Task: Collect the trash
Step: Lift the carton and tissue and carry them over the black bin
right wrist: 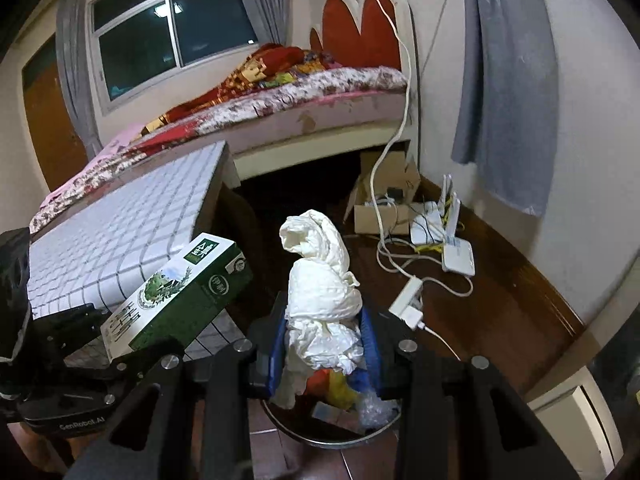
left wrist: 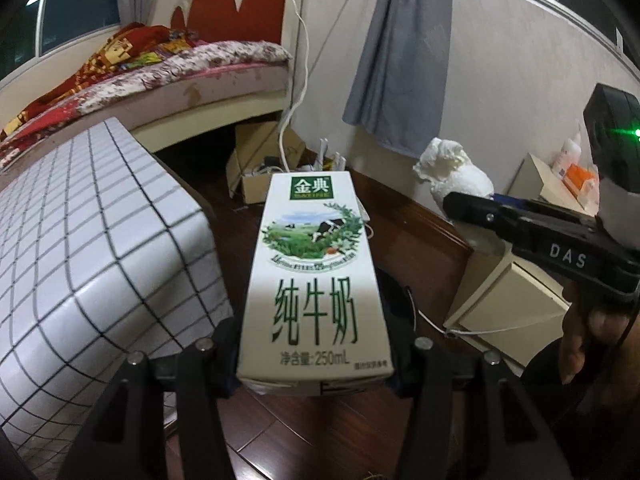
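We hold the milk carton (left wrist: pixel 316 280) stiffly by its flat sides in the left gripper (left wrist: pixel 316 344). The right gripper (right wrist: pixel 324 344) jaws pinch the soft, light tissue wad (right wrist: pixel 320 280) at its base.

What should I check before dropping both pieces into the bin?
1. Left gripper clamped on milk carton: ok.
2. Right gripper clamped on crumpled white tissue: ok.
3. Trash bin below the tissue: ok, its rim shows under the right gripper.
4. Milk carton over the bin: not ok, in the right wrist view it hangs left of the rim.
5. Room left in the bin: cannot tell, only some wrappers show inside.
6. White cable apart from both grippers: ok.
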### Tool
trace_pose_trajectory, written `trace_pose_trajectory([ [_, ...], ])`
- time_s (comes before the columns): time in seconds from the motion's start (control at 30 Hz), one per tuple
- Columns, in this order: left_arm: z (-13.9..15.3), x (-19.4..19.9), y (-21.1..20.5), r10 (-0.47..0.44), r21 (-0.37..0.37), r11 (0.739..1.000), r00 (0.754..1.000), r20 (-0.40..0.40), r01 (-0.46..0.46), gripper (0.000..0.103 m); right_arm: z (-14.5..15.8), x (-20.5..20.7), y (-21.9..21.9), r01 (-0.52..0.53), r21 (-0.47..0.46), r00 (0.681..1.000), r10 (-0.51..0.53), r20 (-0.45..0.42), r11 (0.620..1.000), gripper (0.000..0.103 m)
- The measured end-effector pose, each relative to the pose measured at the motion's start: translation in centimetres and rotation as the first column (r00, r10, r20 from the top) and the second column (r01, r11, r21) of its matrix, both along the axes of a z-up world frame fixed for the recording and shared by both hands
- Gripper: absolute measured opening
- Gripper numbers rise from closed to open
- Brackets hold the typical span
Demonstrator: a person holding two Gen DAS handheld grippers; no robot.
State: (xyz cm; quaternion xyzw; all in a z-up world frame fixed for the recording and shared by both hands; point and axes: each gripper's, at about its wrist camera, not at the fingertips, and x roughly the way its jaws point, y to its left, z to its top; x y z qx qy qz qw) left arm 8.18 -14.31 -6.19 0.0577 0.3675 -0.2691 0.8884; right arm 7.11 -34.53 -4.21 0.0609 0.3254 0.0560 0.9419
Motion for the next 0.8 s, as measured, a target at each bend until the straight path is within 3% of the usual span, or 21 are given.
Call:
trace_pose_trajectory([
  [0.8, -5.8, 4.1, -2.7, -0.032, 0.031, 0.999, 0.988, -0.149, 0.037, 0.055, -8.7, 4.0, -1.7, -0.032, -0.031, 0.981, 0.026, -0.191, 0.999, 0.035],
])
